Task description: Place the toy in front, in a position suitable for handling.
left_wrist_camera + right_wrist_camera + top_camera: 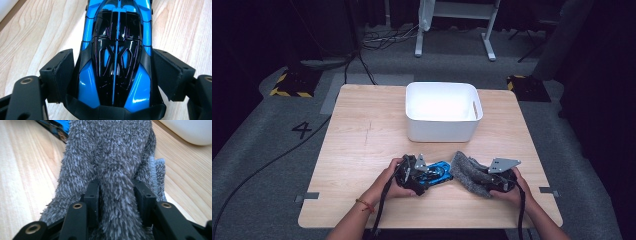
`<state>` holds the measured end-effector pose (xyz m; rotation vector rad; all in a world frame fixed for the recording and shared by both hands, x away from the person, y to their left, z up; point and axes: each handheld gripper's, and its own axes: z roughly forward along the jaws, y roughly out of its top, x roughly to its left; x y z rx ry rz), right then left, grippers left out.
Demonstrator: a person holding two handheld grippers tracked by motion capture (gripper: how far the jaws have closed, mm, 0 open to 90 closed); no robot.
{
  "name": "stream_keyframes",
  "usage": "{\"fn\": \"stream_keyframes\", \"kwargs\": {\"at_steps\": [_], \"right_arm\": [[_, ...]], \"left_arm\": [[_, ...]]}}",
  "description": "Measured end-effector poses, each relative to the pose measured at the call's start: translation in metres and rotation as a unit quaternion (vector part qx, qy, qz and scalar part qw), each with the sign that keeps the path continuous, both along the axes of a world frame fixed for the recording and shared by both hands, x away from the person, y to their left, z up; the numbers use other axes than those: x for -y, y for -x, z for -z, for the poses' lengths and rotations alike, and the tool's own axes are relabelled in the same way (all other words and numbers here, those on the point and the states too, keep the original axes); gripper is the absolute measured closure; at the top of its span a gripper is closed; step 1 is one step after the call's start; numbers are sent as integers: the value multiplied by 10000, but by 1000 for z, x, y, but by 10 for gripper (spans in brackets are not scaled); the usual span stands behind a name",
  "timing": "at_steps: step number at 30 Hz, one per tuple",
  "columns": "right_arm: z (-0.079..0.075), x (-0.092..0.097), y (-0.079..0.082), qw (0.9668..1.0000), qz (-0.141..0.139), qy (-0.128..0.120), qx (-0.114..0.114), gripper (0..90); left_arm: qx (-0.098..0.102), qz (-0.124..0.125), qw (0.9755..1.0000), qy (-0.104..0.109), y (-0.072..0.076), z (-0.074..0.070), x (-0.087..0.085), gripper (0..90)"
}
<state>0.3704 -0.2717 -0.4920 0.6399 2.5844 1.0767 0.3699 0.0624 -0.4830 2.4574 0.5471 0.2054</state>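
Grey fuzzy cloth [110, 157]: pinched in your right hand-held gripper [116, 195], bunched for lifting. Blue toy car [116, 55]: your left hand-held gripper [112, 67] straddles it, jaws spread, seemingly ready to grasp; white bin [443, 111] waits beyond on the desk [362, 130].

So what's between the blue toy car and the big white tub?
Just bare wooden table. The high view shows the blue toy car near the front, the white tub farther back, and nothing lying on the stretch between them.
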Motion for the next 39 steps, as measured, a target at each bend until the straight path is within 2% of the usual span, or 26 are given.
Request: {"fn": "stream_keyframes", "kwargs": {"at_steps": [5, 9, 14, 20, 22, 25, 27, 30, 35, 39], "right_arm": [[1, 2, -2, 10000, 11, -32, -76, 637], [1, 1, -1, 9999, -81, -52, -117, 706], [1, 1, -1, 9998, -154, -36, -123, 732], [2, 1, -3, 9995, -207, -121, -212, 755], [3, 0, -3, 9994, -226, -130, -228, 760], [3, -3, -2, 9990, -298, -195, -287, 767], [3, -7, -1, 9985, -387, -199, -318, 768], [1, -11, 1, 9988, -432, -14, -238, 764], [1, -8, -3, 9981, -411, -156, -424, 763], [1, -9, -4, 9981, -435, -126, -413, 762]], "left_arm": [[-10, 29, 9999, -138, 4, -1, -4, 219], [-131, -22, 9999, -30, 1, -1, -4, 223], [-136, 74, 9995, -260, -3, -6, 11, 174], [-131, 116, 9996, -220, -14, -15, 27, 162], [-190, 123, 9995, -228, -18, -16, 32, 163], [-216, 192, 9990, -330, -22, -14, 40, 163], [-168, 282, 9983, -479, -23, -12, 45, 170], [-200, 298, 9980, -515, -26, -10, 52, 173], [-211, 349, 9976, -567, -32, -8, 66, 168], [-256, 357, 9966, -690, -37, -3, 73, 155]]}}
